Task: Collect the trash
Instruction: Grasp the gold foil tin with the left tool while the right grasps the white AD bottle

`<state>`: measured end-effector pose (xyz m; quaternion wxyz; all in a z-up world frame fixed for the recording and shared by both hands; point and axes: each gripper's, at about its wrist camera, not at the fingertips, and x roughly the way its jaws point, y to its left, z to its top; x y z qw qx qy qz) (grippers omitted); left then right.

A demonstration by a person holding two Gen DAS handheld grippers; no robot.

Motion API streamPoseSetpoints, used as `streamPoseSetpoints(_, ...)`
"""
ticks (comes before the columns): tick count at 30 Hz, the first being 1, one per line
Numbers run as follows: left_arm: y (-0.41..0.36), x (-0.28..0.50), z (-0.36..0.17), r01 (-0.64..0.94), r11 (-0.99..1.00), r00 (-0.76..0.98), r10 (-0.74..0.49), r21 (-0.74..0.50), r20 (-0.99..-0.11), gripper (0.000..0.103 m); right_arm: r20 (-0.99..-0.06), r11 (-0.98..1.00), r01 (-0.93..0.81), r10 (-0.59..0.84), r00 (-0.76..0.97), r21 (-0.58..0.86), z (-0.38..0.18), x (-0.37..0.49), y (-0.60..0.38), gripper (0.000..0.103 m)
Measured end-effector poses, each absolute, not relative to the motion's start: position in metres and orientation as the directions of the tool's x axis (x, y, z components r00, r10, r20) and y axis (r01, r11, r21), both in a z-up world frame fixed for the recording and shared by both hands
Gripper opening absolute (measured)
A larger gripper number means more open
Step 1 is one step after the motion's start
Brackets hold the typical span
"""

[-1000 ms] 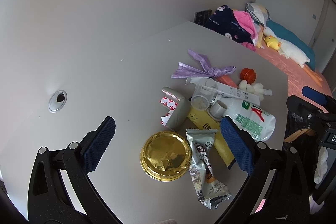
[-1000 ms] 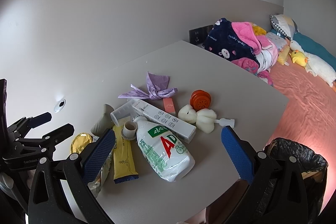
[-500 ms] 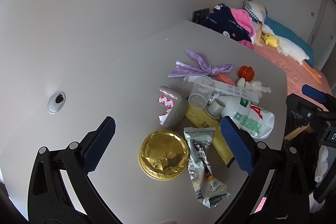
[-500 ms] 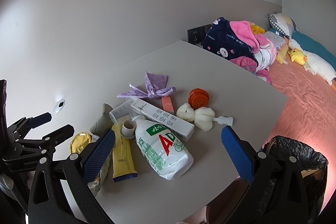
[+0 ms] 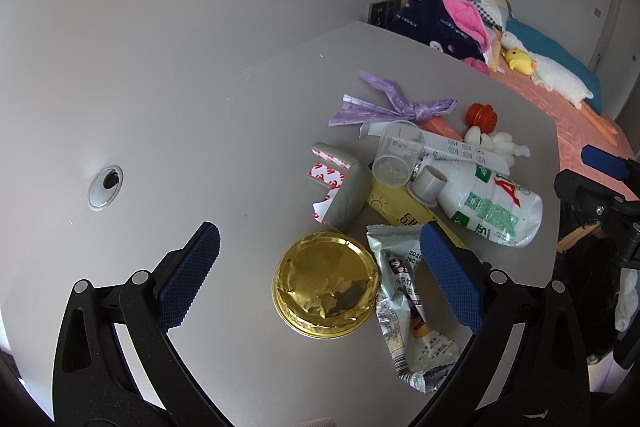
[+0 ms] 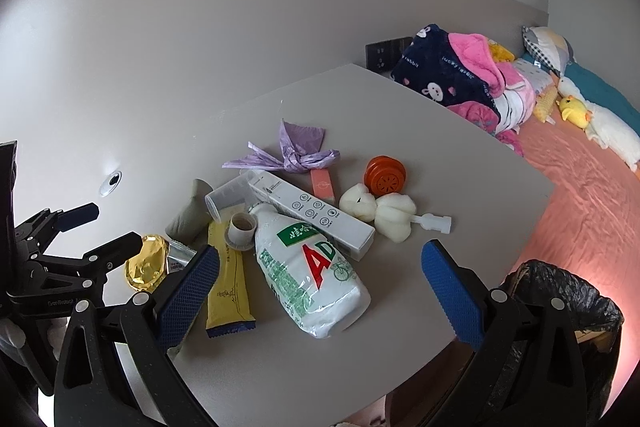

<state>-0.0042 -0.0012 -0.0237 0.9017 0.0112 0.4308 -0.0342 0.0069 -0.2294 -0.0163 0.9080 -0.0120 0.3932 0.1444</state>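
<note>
The litter sits heaped mid-bench, gold foil lid [image 5: 326,287] nearest the left gripper [image 5: 320,279], right gripper [image 6: 320,281] over the AD milk bottle [image 6: 308,271], both fingers spread empty; that flat lid could skid away when pinched.

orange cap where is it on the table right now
In the right wrist view the orange cap sits at the far right of the trash pile, just behind the white sponge brush and right of the pink stick.
</note>
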Motion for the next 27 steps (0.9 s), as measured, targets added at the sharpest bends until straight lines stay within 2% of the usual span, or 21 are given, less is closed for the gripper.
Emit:
streamPoseSetpoints(9,0.006,-0.001,-0.047,0.049,0.999,0.583,-0.021,0.009,-0.812,0.096,-0.763,0.946,-0.319,0.243,0.599,0.051,-0.034,0.022,-0.217,0.100)
streamPoseSetpoints(11,0.009,0.001,-0.051,0.042,0.999,0.573,-0.019,0.006,-0.819,0.094,-0.770,0.943,-0.330,0.239,0.592,0.040,-0.037,0.027,-0.214,0.096)
streamPoseSetpoints(15,0.014,0.005,-0.061,0.042,0.999,0.540,-0.044,-0.025,-0.841,0.083,-0.788,0.936,-0.351,0.238,0.568,0.030,-0.044,0.035,-0.208,0.092)
streamPoseSetpoints(27,0.012,0.006,-0.062,0.063,0.997,0.532,-0.073,-0.047,-0.844,0.082,-0.836,0.915,-0.403,0.203,0.509,-0.023,-0.076,0.051,-0.190,0.089)
